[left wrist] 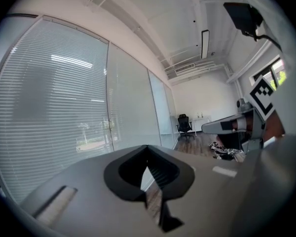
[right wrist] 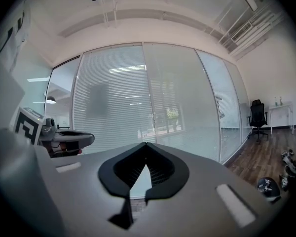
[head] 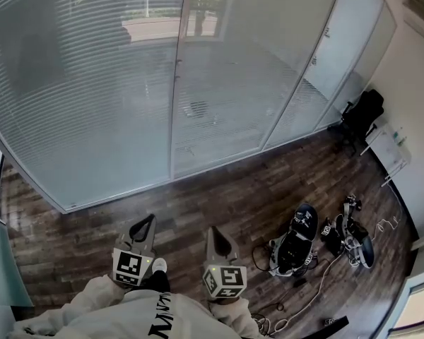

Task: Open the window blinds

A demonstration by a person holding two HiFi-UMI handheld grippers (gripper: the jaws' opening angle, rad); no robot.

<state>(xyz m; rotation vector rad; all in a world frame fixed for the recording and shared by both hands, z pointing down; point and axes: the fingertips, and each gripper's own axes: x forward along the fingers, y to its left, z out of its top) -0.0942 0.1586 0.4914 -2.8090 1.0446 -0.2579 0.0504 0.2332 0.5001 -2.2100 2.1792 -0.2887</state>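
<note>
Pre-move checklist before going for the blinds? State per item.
1. Left tongs free: ok, shut on nothing.
2. Right tongs free: ok, shut on nothing.
3. White slatted window blinds open: not ok, slats closed.
4. Cord or wand located: cannot tell, none made out.
5. Tongs at the blinds: not ok, both hang apart from them over the dark wooden floor.
6. Path ahead: ok, black bags and cables lie off to the right.
</note>
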